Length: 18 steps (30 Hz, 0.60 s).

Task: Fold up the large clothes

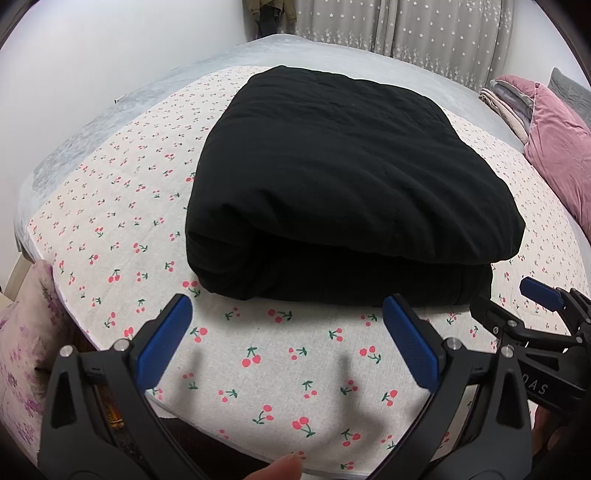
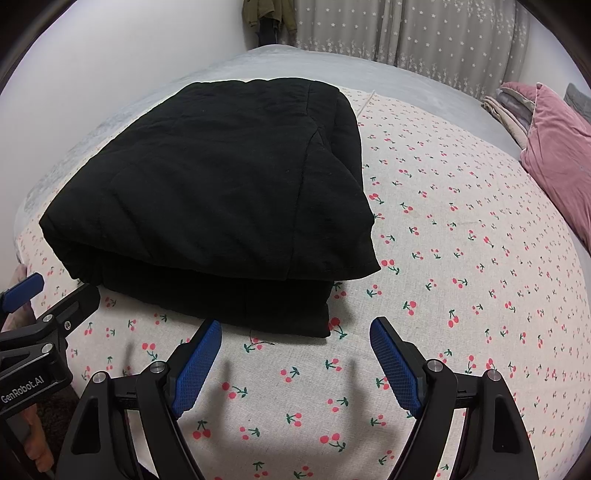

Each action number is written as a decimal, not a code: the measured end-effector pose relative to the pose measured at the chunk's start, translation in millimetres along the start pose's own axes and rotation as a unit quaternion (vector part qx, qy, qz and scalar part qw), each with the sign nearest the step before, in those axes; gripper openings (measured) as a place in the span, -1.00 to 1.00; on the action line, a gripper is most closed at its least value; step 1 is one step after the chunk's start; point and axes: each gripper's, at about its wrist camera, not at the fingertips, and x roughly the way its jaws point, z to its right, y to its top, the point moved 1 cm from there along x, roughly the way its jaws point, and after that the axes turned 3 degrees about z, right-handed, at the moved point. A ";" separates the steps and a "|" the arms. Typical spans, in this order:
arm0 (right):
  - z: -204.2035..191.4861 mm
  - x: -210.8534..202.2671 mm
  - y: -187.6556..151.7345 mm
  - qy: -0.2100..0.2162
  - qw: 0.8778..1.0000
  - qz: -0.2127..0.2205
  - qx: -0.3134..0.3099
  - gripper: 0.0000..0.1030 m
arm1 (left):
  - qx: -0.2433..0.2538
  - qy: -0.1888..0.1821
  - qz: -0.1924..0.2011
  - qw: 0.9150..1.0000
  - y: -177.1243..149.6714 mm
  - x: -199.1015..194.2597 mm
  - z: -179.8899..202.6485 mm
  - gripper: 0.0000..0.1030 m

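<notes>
A folded black garment lies on the cherry-print sheet. Near it, the left gripper and right gripper hover, fingers apart, holding nothing.

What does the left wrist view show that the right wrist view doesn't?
Only the left wrist view shows the left tongs open head-on, a fingertip at the bottom edge, and a floral cushion at far left. Only the right wrist view shows the right tongs open head-on. Both show the folded black garment on the cherry-print sheet, held by neither tongs, plus the pink pillow and curtains.
</notes>
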 end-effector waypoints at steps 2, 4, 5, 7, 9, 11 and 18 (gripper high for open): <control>-0.1 -0.2 -0.2 0.000 1.000 0.000 0.000 0.63 | 0.001 0.000 0.000 1.000 0.2 -0.1 -0.1 0.99; 0.0 0.3 0.0 0.000 1.000 0.000 0.000 0.63 | 0.000 0.000 0.000 1.000 0.4 0.0 -0.3 0.99; -0.2 0.1 -0.3 0.000 1.000 -0.001 0.000 0.63 | 0.000 0.000 0.001 1.000 0.5 -0.1 -0.5 0.99; 0.1 0.9 0.0 0.000 1.000 -0.002 0.000 0.63 | -0.001 0.000 0.001 1.000 0.6 -0.1 -1.0 0.99; 0.1 1.2 0.6 0.000 1.000 -0.002 0.000 0.63 | -0.001 0.000 0.000 1.000 1.0 0.2 -1.9 0.99; 0.1 1.3 1.0 -0.001 1.000 -0.002 -0.001 0.63 | -0.001 0.001 0.000 1.000 1.0 0.5 -2.1 0.99; 0.6 1.7 1.4 -0.002 1.000 0.000 0.000 0.63 | 0.000 0.004 -0.003 1.000 1.7 2.9 -2.1 0.99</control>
